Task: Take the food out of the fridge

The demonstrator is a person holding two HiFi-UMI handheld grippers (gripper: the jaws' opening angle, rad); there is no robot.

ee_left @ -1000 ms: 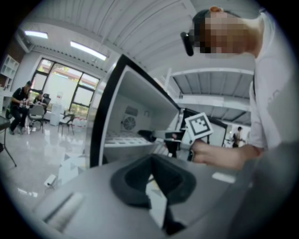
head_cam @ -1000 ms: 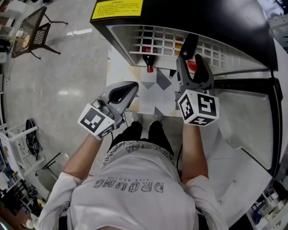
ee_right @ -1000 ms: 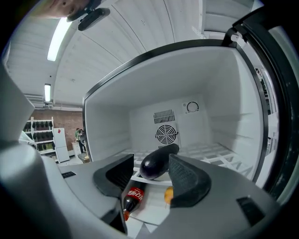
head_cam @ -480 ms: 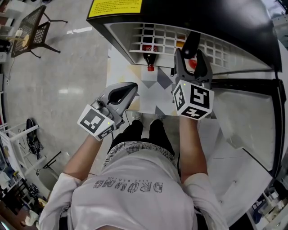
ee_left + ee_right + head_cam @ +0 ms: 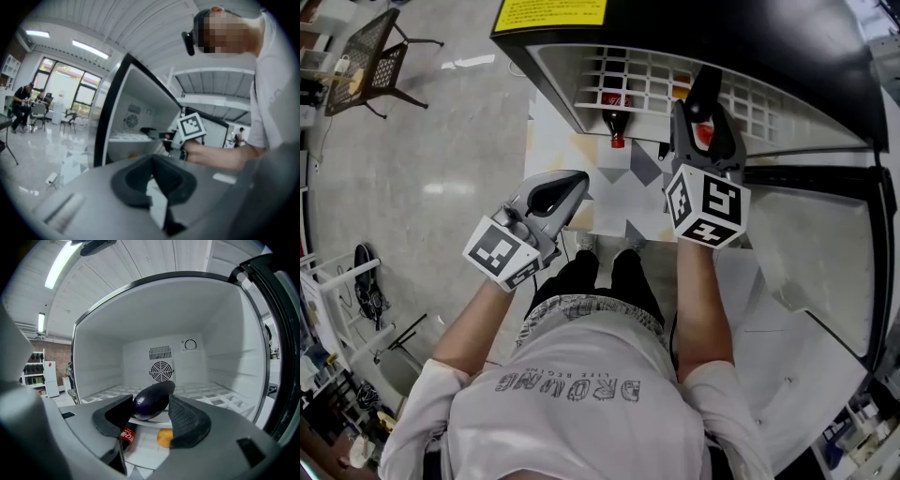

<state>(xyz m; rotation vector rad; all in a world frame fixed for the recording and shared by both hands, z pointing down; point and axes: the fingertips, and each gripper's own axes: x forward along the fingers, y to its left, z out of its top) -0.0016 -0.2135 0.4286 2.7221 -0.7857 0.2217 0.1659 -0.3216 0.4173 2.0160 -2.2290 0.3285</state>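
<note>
**Right gripper at the shelf lip, eggplant between its jaws**

Fridge (image 5: 558,84): black shell, white inside, filling 12 to 2 o'clock of the head view, mouth toward the person. Door (image 5: 806,244) is swung wide at 3 o'clock. Its dark edge runs just beside the right hand, so that side is tight. Bare floor (image 5: 422,169) from 8 to 11 o'clock is open, with a chair (image 5: 370,61) far off at 10.

Wire shelf (image 5: 637,80) spans the mouth, and its front lip is the nearest edge. In the right gripper view the side walls and ceiling stand well clear of the jaws.

Right gripper (image 5: 701,112) reaches in at 1 o'clock. Its jaws stand wide and have just been closing a little, with the eggplant between them. I see no clear press of the pads.

Left gripper (image 5: 581,178) hangs outside the fridge at 9 o'clock of the right one, over the floor. Its jaws are together on nothing.

Eggplant (image 5: 152,399) lies at the shelf front. In the right gripper view its long axis runs from 8 o'clock to 2 o'clock, fat end near, narrow end toward the fan (image 5: 161,370) on the back wall.

Cola bottle (image 5: 615,117) lies below the shelf at 9 o'clock of the eggplant, cap toward the person.

Small orange item (image 5: 164,438) sits below, near the right jaw. What it is I cannot tell.
</note>
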